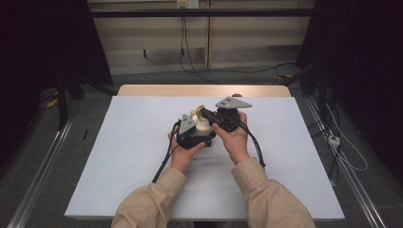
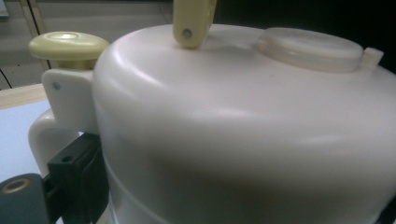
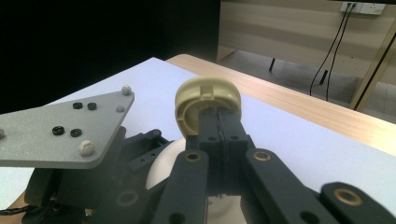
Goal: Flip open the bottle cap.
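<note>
The white jug (image 1: 203,126) stands upright, right tool (image 3: 219,122) clamping its raised yellow handle (image 3: 208,100).

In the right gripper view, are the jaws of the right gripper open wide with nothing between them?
No. The right gripper has its jaws pressed together on the yellow handle, which arches over their tips.

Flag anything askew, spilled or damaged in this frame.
Nothing stands out. The white jug sits upright on the table between both tools, its round lid cap seated. The right tool is shut on the yellow carry handle, lifted upright. No spill or break visible.
</note>
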Demonstrator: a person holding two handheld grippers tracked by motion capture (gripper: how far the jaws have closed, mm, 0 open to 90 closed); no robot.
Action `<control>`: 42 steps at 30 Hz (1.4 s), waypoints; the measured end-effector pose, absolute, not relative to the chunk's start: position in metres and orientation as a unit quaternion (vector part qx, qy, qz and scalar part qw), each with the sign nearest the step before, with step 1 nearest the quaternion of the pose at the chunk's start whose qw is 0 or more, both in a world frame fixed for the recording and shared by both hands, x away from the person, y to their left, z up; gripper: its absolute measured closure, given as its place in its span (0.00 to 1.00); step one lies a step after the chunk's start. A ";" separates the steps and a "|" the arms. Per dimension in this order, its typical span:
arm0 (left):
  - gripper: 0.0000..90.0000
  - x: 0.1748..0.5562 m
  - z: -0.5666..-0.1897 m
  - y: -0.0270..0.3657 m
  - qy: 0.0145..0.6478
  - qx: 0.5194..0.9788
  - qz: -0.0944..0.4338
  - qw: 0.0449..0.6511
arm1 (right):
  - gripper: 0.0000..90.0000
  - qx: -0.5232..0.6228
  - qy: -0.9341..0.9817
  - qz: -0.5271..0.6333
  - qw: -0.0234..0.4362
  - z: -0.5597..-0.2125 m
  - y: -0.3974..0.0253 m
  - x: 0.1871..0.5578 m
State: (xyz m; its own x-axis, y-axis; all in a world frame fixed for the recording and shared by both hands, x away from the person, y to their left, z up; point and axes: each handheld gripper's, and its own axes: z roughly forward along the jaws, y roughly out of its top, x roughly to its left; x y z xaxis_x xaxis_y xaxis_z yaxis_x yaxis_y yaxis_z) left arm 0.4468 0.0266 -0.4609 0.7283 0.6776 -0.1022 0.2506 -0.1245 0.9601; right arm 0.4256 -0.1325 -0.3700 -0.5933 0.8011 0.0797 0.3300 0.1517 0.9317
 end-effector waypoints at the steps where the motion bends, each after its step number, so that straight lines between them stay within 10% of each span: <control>1: 0.07 0.447 -0.461 0.027 0.319 0.727 0.184 0.579 | 1.00 0.390 0.725 0.521 0.226 -0.370 -0.133 0.426; 20: 0.07 0.447 -0.460 0.027 0.317 0.729 0.184 0.578 | 0.89 0.396 0.723 0.522 0.220 -0.372 -0.136 0.429; 32: 0.06 0.448 -0.460 0.029 0.306 0.738 0.177 0.574 | 0.51 0.406 0.716 0.525 0.218 -0.369 -0.143 0.424; 42: 0.03 0.447 -0.460 0.032 0.311 0.758 0.165 0.549 | 0.40 0.411 0.714 0.525 0.213 -0.376 -0.156 0.414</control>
